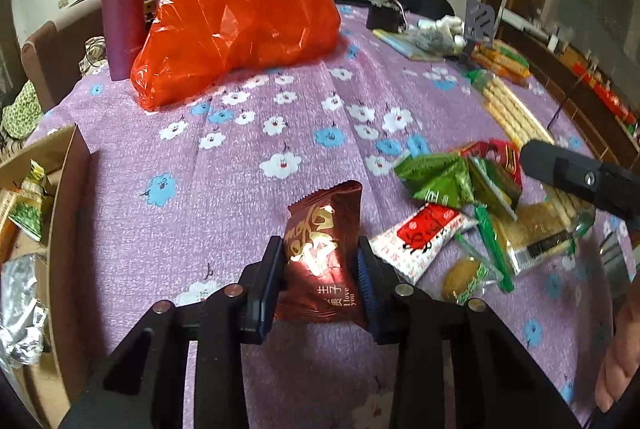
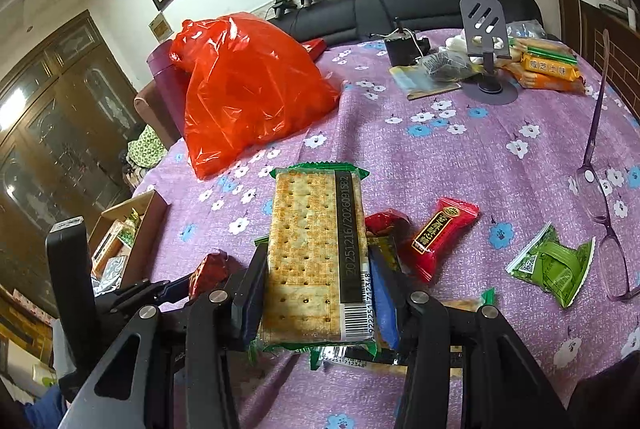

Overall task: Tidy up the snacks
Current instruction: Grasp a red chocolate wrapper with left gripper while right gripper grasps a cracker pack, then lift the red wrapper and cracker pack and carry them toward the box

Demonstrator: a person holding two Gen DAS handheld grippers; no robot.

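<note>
Gripping a dark-red foil snack packet in our left gripper, we're clamping a green-edged clear-wrapped cracker pack in our right gripper.

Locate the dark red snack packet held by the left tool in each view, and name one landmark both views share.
Left wrist view: the dark red snack packet sits bottom centre, clamped between the left tool pads.
Right wrist view: lower left, partly hidden behind the right tool.
Shared landmark: orange plastic bag.

On the table, the plastic bag stands far left with a flask behind it; a box sits at the left edge, loose snack packets right.
</note>
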